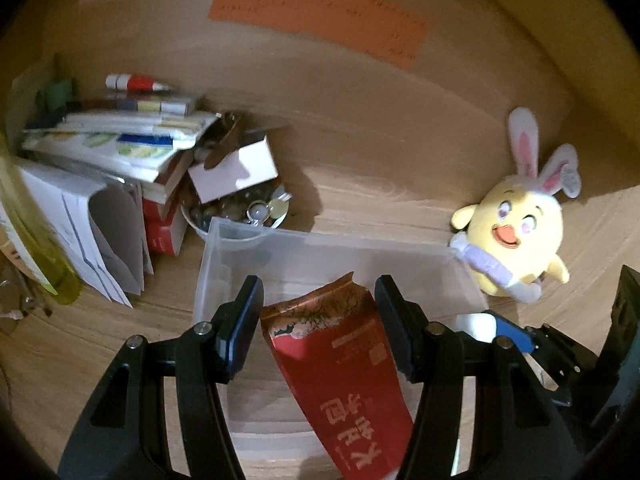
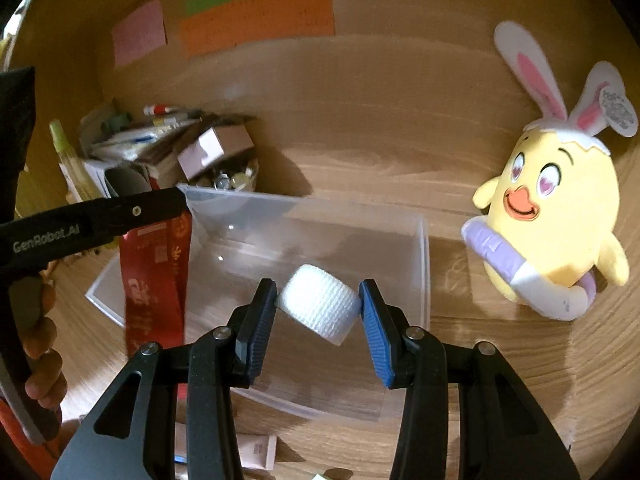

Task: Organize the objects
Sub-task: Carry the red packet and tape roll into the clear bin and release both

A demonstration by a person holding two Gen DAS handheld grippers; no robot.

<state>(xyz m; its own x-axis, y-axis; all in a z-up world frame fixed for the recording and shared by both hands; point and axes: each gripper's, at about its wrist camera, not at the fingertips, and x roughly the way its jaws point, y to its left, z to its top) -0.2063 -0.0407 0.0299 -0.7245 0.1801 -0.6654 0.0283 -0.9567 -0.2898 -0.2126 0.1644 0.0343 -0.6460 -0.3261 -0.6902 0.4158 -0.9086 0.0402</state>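
Low in the right wrist view, the right tool (image 2: 318, 306) is clamped on a white roll of gauze tape (image 2: 318, 308), both blue pads pressing its sides, and holds it tilted above the clear plastic bin (image 2: 424, 264), over the bin's near half. At centre bottom of the left wrist view, the left tool (image 1: 320, 328) stands partly closed with a red foil pouch (image 1: 344, 368) between its fingers; the pouch's right edge meets the right finger, but whether the left pad touches it I cannot tell — a thin gap seems to show there. The pouch's torn top reaches over the bin's near wall. From the right wrist view the same pouch hangs at the bin's left end, edge-on. A yellow plush chick with rabbit ears (image 2: 556, 216) lies right of the bin, just beside its right wall. Upper left of the bin sits a heap of books and papers (image 1: 100, 168) with a bowl of small trinkets (image 1: 248, 208) touching the far-left corner. Bare wooden surface (image 1: 380, 168) lies open beyond the bin's far wall.
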